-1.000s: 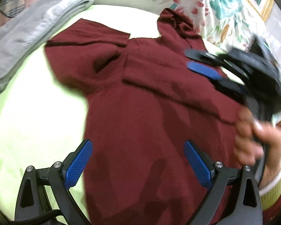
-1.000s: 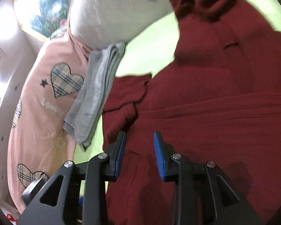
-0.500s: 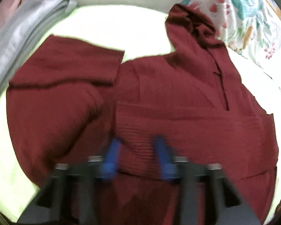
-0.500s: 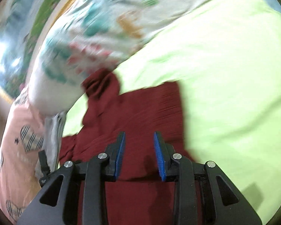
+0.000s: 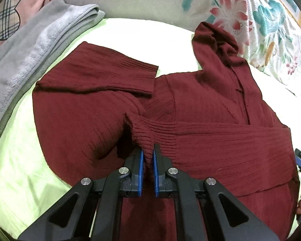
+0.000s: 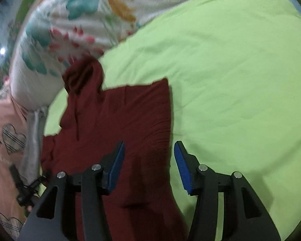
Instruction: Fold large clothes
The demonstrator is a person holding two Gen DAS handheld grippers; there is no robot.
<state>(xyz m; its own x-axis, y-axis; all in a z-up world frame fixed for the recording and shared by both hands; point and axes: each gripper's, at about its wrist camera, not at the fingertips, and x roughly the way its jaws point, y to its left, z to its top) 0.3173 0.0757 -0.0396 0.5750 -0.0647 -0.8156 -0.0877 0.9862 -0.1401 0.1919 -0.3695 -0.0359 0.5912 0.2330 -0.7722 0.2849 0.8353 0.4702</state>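
Covering most of the lime-green bed sheet (image 5: 20,160), the dark red ribbed knit sweater (image 5: 210,104) is lying flat, its collar reaching toward the floral quilted cover (image 5: 260,20) and one sleeve folded across its chest. Beside it a folded grey fleece blanket (image 5: 26,50) is resting against a pink pillow with plaid hearts (image 6: 4,140). The left gripper (image 5: 148,160) is pinching a raised ribbed fold of the sweater between pressed-together fingers. The right gripper (image 6: 149,162) is opening, fingers spreading over the sweater's edge without gripping it.
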